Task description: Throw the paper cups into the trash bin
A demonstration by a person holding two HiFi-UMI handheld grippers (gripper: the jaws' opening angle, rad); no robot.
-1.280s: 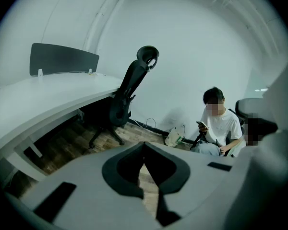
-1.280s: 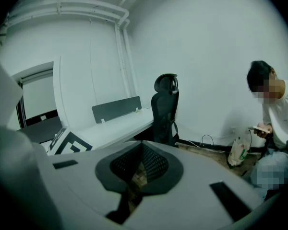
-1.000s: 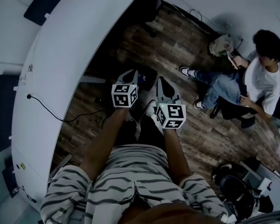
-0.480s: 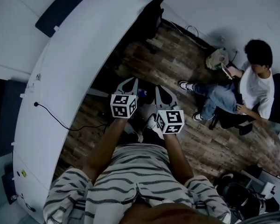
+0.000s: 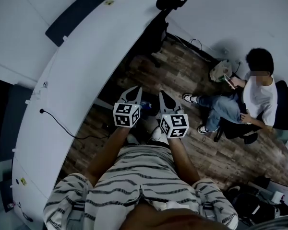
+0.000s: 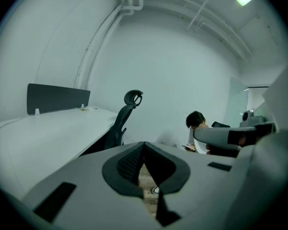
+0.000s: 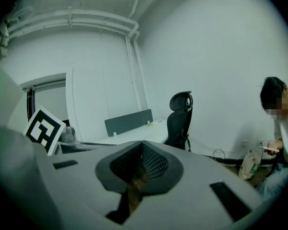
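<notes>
1. Grey left gripper [image 5: 133, 94] and right gripper [image 5: 164, 99] hang side by side, both clenched on nothing.
2. Small round thing [image 6: 155, 189] on floor [image 5: 182, 61], six o'clock from left tips: cup or not, cannot tell.

- The white curved tabletop [image 5: 86, 66] is mostly bare.
- A thin black cable [image 5: 61, 127] with a small plug lies on the near part and runs off the edge.
- A dark flat partition panel [image 5: 77, 13] stands along the far edge.
- The dark wood-plank floor [image 5: 182, 75] carries a black office chair [image 5: 158, 30] at the tabletop's end.
- A pale bag [image 5: 220, 71] sits on the floor close to the wall, just beside a seated person [image 5: 259, 97] whose shoes rest on the planks.
</notes>
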